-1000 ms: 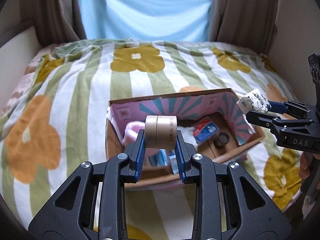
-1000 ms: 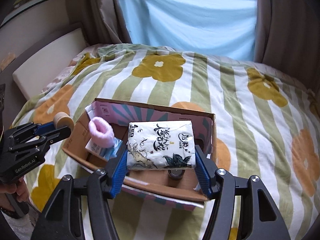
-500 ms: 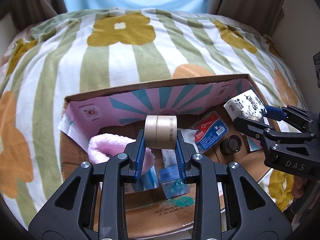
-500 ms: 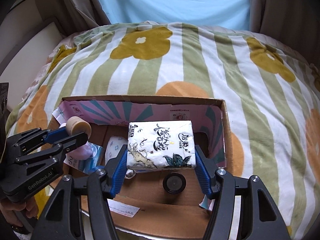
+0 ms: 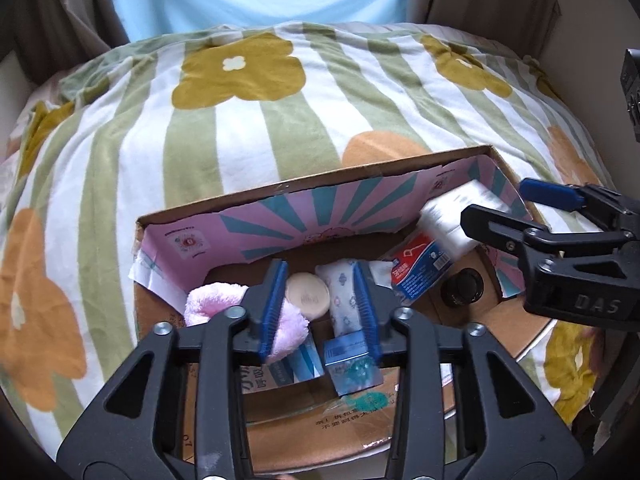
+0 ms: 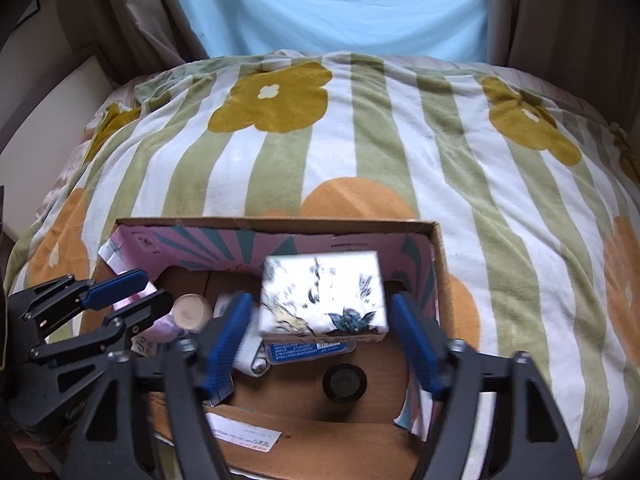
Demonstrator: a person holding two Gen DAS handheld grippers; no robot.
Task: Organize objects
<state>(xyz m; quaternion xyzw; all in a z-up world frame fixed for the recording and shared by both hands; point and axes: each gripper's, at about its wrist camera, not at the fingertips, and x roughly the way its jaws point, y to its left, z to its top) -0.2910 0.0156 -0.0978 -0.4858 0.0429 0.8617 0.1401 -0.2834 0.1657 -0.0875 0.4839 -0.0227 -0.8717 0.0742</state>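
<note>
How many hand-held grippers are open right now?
2. The left hand-held gripper is open above the tape roll in the cardboard box; the right hand-held gripper is open, its fingers clear of the blurred tissue pack.

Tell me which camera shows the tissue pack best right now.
The right wrist view: the tissue pack fills the centre, printed face toward the camera between the open right gripper fingers, though motion-blurred. The left wrist view shows only its white end by the cardboard box wall, partly hidden by that gripper.

Flowered striped blanket [image 5: 280, 128], blue curtain [image 6: 328, 4].
</note>
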